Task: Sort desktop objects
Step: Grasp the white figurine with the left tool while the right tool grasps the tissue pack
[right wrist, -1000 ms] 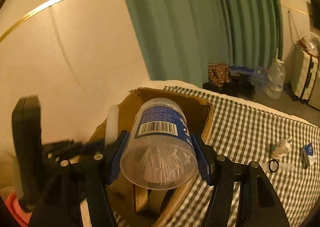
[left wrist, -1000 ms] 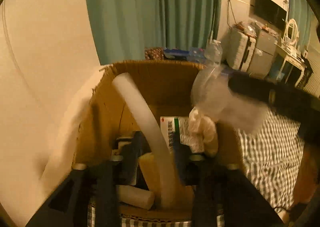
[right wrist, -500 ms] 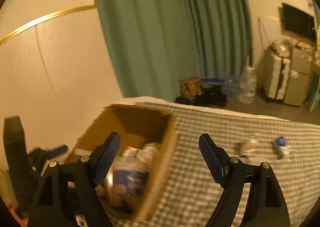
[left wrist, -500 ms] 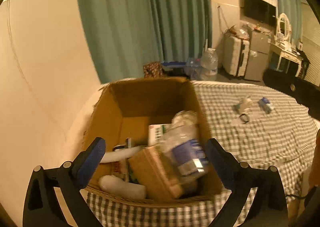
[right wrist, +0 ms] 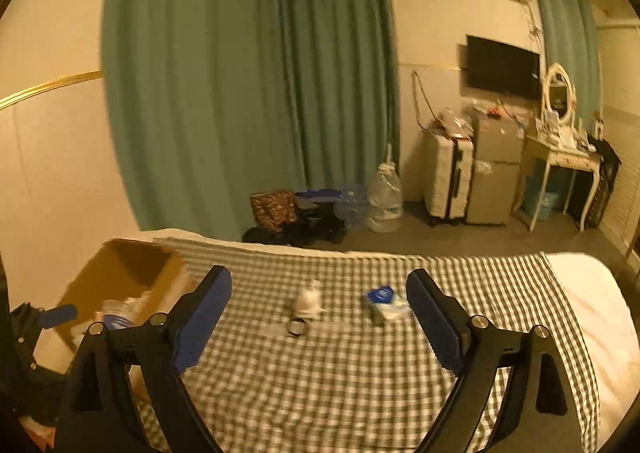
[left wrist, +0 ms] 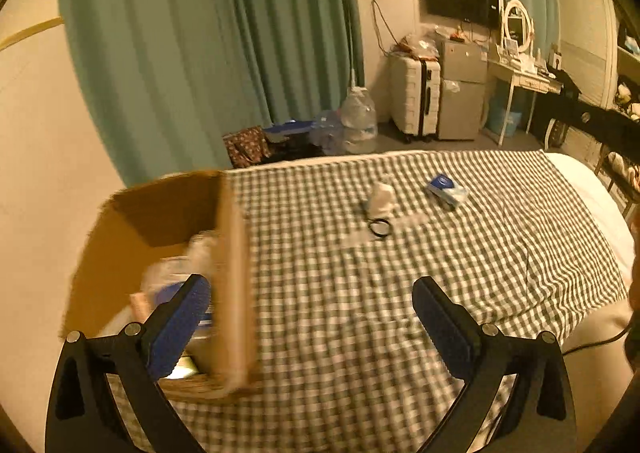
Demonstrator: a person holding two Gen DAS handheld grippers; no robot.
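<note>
Since the left view is smeared by motion, reach judged from it could be off: the cardboard box [left wrist: 160,253] sits just beside the left gripper [left wrist: 312,317], and a swing toward the remaining items could clip its near wall and tip the bottle and other things packed inside. Left fingers [left wrist: 180,327] spread wide, holding nothing, touching nothing. On the checked cloth [left wrist: 460,273] well ahead lie a small white bottle [left wrist: 381,195], a black ring [left wrist: 380,228] just in front of it, and a blue-and-white packet [left wrist: 446,189] to the side

Right view: right gripper [right wrist: 319,317] released too, fingers [right wrist: 434,319] wide apart and empty, above the cloth. White bottle [right wrist: 307,299], ring [right wrist: 298,328] and packet [right wrist: 386,303] lie ahead between them. Ring is flat and thin, so likely to slip a pinch; bottle may topple if nudged. Box [right wrist: 120,285] far left
</note>
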